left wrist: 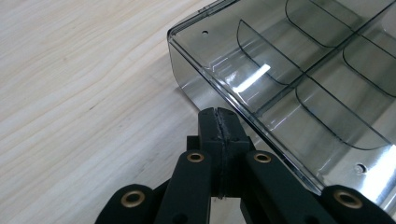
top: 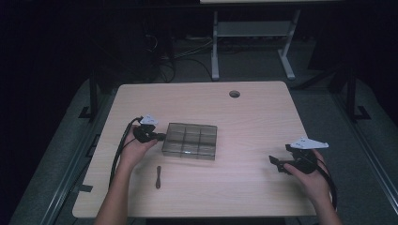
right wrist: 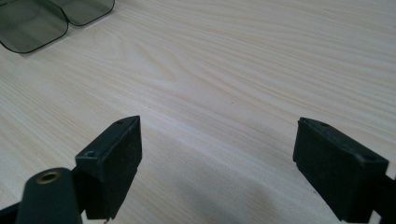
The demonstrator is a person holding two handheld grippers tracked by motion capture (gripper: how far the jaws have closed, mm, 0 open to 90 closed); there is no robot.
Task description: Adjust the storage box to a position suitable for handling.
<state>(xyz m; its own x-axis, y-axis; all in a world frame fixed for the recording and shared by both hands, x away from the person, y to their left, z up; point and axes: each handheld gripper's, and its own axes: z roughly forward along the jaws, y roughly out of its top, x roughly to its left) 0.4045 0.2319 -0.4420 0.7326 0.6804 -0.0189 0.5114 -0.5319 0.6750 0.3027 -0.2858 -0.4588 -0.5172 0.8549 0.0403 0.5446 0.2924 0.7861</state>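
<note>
High view showed a smoky clear compartment box (top: 190, 140) lying left of the tabletop's (top: 253, 112) centre, its nine cells apparently empty, though the dim light made that hard to confirm. No writing was legible anywhere. The left gripper (top: 159, 137), jaws pressed together and holding nothing, sat against the box's left wall. The right gripper (top: 277, 161) rested near the right edge, jaws spread wide and empty. A small dark tool (top: 158, 176) lay toward the near edge.

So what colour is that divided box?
Smoky see-through grey box, clearest in the left gripper view.
</note>
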